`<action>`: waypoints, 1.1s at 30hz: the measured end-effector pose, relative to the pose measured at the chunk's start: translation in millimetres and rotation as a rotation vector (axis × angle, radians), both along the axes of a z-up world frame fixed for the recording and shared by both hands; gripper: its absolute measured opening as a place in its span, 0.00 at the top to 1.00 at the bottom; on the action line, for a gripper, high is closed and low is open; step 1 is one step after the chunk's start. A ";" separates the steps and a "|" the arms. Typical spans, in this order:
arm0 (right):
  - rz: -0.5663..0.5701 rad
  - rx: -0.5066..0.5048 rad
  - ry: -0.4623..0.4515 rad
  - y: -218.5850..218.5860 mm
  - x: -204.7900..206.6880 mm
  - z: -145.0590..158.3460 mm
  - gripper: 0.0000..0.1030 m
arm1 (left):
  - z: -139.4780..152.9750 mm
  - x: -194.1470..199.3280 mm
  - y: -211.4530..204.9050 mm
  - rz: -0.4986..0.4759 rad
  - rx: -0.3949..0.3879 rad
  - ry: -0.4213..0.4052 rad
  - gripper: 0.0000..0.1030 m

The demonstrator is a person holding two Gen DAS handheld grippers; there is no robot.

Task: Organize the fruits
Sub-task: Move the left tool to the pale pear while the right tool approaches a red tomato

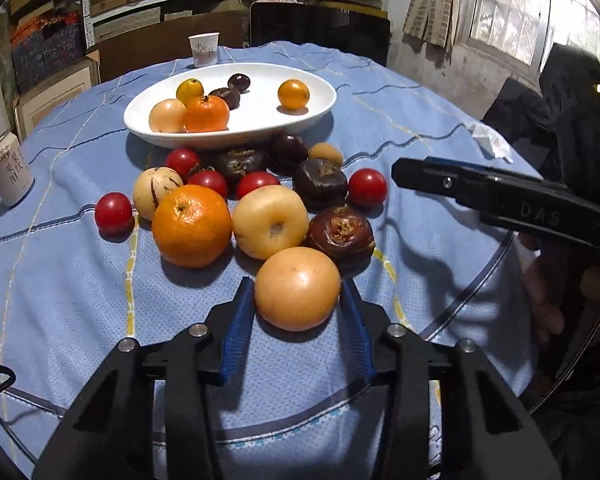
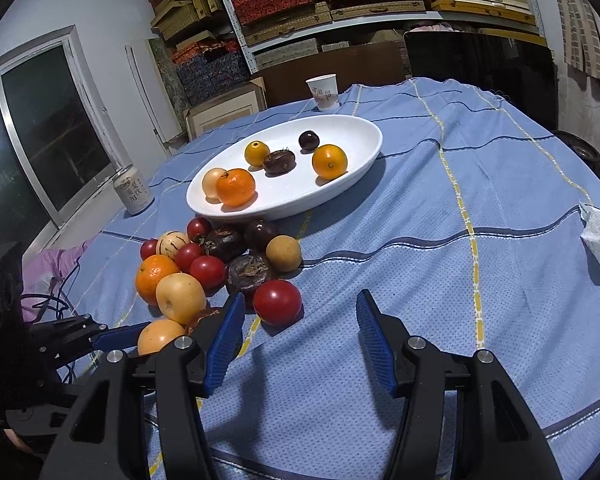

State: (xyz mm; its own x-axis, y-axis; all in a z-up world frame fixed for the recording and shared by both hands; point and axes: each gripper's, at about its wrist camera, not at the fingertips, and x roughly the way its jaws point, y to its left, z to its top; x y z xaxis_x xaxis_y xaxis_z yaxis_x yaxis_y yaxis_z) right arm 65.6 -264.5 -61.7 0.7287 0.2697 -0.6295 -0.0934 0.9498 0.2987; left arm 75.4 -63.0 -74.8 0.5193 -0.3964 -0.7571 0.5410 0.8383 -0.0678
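A woven blue cloth (image 1: 420,208) with a dimpled, matt weave covers the surface. The white dish (image 1: 260,128) looks glazed and glossy. The tomatoes (image 2: 277,302) shine smooth; the fingers (image 2: 374,336) carry ribbed blue pads on matt black plastic.

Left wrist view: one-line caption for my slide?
Left tool closes around a tan fruit at the near edge of the pile; white dish behind already holds six fruits.

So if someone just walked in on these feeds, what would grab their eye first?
Probably the heap of fruit on the blue tablecloth, just in front of the white oval dish that already holds a few pieces. Next, the left tongs closed around a tan round fruit at the heap's near edge, while the right tongs stand open beside a red tomato.
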 end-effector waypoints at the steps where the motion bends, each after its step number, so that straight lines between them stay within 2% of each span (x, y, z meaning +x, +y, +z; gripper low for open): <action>1: 0.000 0.005 0.001 -0.7 0.0 -0.3 0.43 | 0.1 -0.1 0.4 0.000 -0.007 0.000 0.58; 6: 0.000 0.012 0.013 -0.5 1.0 -1.9 0.43 | 3.6 -3.3 7.1 0.002 -0.049 -0.024 0.58; 9: 0.001 0.011 0.028 0.1 3.3 -3.4 0.43 | 9.3 -3.0 18.6 0.025 -0.108 -0.037 0.58; 13: 0.009 -0.047 0.055 9.5 7.7 -4.4 0.43 | 12.0 2.1 31.3 0.054 -0.171 -0.021 0.58; 25: 0.059 -0.177 0.114 45.4 31.6 -5.3 0.46 | 10.2 1.2 27.2 0.035 -0.154 -0.019 0.58; 33: 0.077 -0.176 0.107 46.6 28.8 -6.6 0.71 | 9.9 2.7 27.8 0.046 -0.153 -0.018 0.58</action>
State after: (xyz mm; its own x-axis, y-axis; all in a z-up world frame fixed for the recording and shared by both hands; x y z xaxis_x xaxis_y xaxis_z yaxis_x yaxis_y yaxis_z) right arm 94.4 -217.9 -68.3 0.6367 0.2011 -0.7445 -0.1447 0.9794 0.1408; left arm 78.1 -35.2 -64.9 0.5521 -0.4824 -0.6801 0.5048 0.8426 -0.1878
